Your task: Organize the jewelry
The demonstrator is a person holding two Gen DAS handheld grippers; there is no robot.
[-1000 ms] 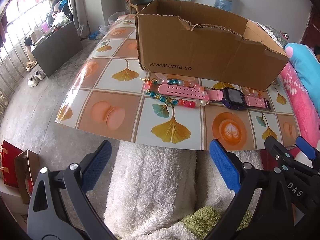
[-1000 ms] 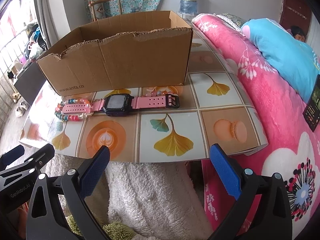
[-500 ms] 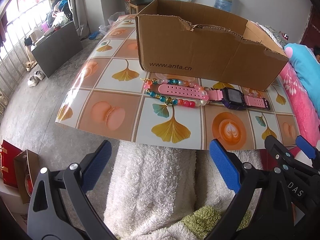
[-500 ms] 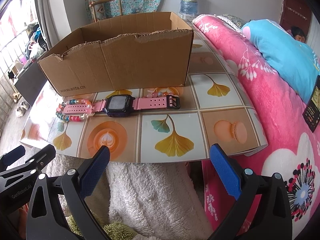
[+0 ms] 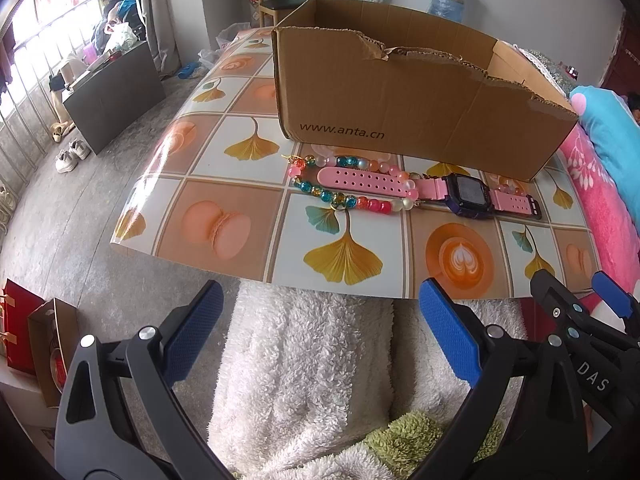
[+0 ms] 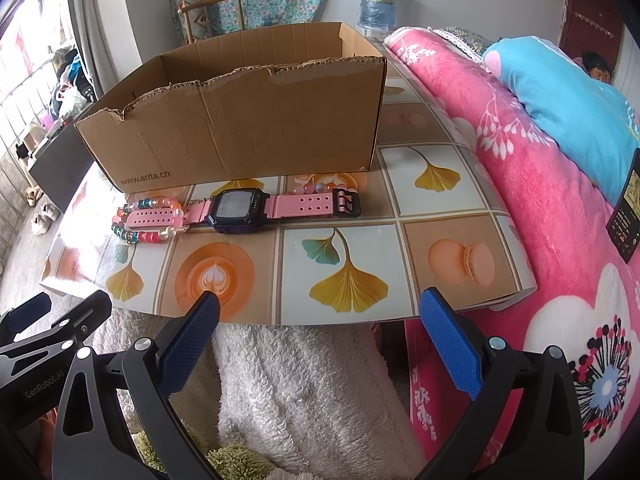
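Note:
A pink-strapped watch with a dark purple case (image 5: 466,195) (image 6: 240,211) lies flat on the patterned table (image 5: 340,248) (image 6: 348,276), just in front of an open cardboard box (image 5: 400,108) (image 6: 240,132). Its left strap rests across a bracelet of coloured beads (image 5: 340,198) (image 6: 148,236). More pale beads (image 6: 316,188) show behind the right strap. My left gripper (image 5: 320,324) stands open, short of the table's near edge, with nothing between its fingers. My right gripper (image 6: 320,328) is open too, empty, its left pad over the table's near edge.
A pink flowered blanket (image 6: 540,208) and a blue pillow (image 6: 568,104) lie right of the table. White fleece (image 5: 304,372) covers the space below both grippers. A dark cabinet (image 5: 112,96) and shoes stand on the floor at left. A phone (image 6: 626,220) rests on the blanket.
The right gripper has crept slightly forward towards the table. The left view is unchanged. Watch, beads and box have not moved.

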